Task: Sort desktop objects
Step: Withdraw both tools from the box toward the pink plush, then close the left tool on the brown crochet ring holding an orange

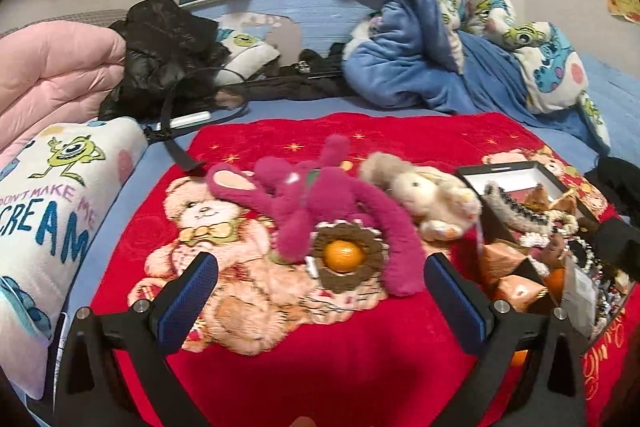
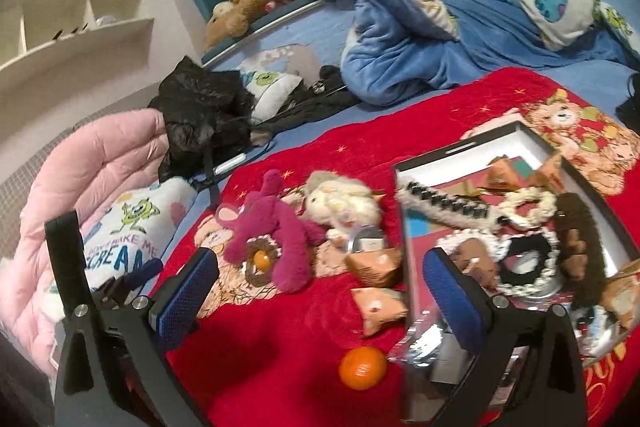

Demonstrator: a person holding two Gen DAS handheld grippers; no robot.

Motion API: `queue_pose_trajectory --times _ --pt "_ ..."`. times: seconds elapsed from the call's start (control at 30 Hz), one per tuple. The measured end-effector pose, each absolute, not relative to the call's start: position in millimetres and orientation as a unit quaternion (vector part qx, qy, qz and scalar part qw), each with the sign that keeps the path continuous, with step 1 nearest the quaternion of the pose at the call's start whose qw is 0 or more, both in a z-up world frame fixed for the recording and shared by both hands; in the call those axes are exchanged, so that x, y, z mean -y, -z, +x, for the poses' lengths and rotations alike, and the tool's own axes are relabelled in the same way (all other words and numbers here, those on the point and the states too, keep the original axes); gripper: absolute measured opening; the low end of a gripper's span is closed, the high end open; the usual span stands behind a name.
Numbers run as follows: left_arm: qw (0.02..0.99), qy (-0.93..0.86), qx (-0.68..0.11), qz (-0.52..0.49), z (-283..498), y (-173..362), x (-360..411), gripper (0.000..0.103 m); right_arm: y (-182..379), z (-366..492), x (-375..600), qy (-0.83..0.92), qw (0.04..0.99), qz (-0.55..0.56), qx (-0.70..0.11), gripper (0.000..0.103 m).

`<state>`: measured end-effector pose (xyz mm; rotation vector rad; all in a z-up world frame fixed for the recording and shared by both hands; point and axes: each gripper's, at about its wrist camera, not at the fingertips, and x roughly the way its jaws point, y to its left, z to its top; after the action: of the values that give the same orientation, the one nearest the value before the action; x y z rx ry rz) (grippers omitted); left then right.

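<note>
Red blanket (image 2: 280, 339) serves as your work surface; it is spread over the bed and carries every item to be sorted.

Sorted so far: the black-rimmed box (image 2: 532, 137) at the right already holds a heap of hair accessories, among them a cream toothed clip (image 2: 444, 205), a white scrunchie (image 2: 528, 207) and a black scrunchie (image 2: 524, 267). Judge this portion as done, or nearly so.

Left to sort: the magenta plush (image 1: 320, 195) and the cream plush rabbit (image 1: 424, 199) lie touching each other near the blanket's middle. One small orange (image 1: 343, 255) sits in a brown crocheted ring (image 1: 374, 247) under the magenta plush's arm. A second orange (image 2: 362, 367) lies loose just beside the box, with two orange paper packets (image 2: 376, 287) between it and the plushes.

Gripper state: your left gripper (image 1: 320, 291) stands wide apart and empty, aimed toward the ringed orange. Your right gripper (image 2: 320, 287) is likewise fully spread, nothing between its pads.

Estimate: the task is roughly mid-way.
</note>
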<state>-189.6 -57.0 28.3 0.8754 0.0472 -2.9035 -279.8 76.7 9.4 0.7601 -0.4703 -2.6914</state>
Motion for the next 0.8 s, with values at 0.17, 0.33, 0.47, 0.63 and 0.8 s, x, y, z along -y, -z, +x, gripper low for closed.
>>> queue_pose_trajectory --times 0.17,0.33,0.47,0.63,0.8 --pt "0.066 0.953 -0.022 0.296 -195 -21 70 0.103 -7 -284 -48 0.939 0.170 0.264 0.141 0.103" --pt "0.071 0.946 -0.028 0.314 -208 -7 74 0.103 -3 -286 -39 0.942 0.173 0.262 0.121 0.103" --pt "0.079 0.943 -0.014 0.324 -218 5 71 0.103 -2 -287 -37 0.943 0.178 0.258 0.112 0.101" --pt "0.084 0.941 -0.021 0.328 -226 10 75 0.103 5 -294 -40 0.937 0.185 0.272 0.121 0.087" --pt "0.086 0.939 -0.014 0.332 -226 13 75 0.103 7 -294 -39 0.936 0.184 0.274 0.118 0.087"
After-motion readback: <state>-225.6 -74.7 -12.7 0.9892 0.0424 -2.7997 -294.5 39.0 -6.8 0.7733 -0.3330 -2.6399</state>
